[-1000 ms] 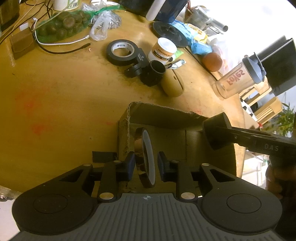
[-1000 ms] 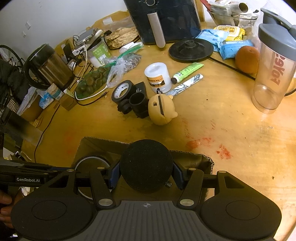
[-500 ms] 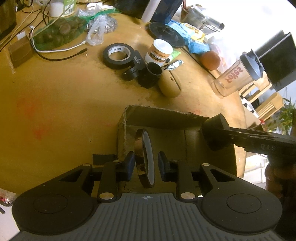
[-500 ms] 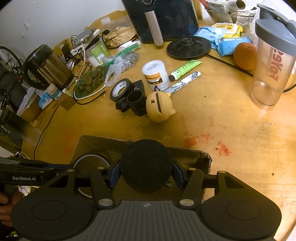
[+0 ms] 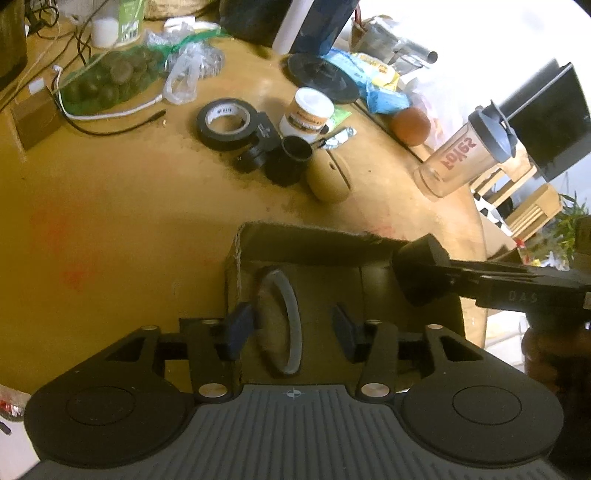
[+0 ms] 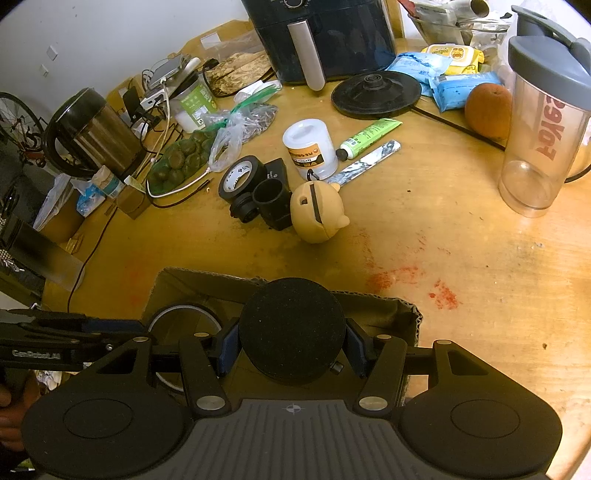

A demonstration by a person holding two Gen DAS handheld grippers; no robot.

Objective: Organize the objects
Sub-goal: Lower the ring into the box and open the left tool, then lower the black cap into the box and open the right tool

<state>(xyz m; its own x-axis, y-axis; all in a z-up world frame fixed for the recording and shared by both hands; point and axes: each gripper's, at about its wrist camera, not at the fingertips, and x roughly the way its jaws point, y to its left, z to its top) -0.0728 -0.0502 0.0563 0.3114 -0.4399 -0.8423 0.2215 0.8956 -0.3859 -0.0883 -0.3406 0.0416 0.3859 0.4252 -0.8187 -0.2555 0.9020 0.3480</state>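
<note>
Left wrist view: the left gripper (image 5: 291,328) hangs over an open cardboard box (image 5: 306,240), its blue-padded fingers (image 5: 238,328) spread wide. A tape ring (image 5: 282,321) stands on edge inside the box between them; it sits close to the left pad, though blur makes contact hard to judge. The box's near-left corner wall (image 5: 232,280) rises just beside that pad, while open floor shows to the ring's right. The right gripper (image 5: 491,284) reaches in over the box's right side, carrying a black foam puck (image 5: 419,273). Beyond the box lies bare, stained yellow wood of a round table (image 5: 110,206), then a cluster: a black tape roll (image 5: 227,123), a black cup (image 5: 291,160), a tan bear-shaped case (image 5: 330,177) and a white jar (image 5: 308,112). A clear shaker (image 5: 465,155) stands near the table's far-right edge.

Right wrist view: the right gripper (image 6: 291,349) is clamped on the puck (image 6: 291,328), a matte round disc, held above the box (image 6: 369,302) with the ragged far rim just ahead. The ring (image 6: 181,314) shows low in the box's left half, beside the left gripper (image 6: 55,336). Red smears (image 6: 443,295) mark the wood right of the box, where the tabletop (image 6: 480,258) lies open. An air fryer (image 6: 317,33), a kettle (image 6: 92,133) and an orange (image 6: 487,109) crowd the back against a white wall.
</note>
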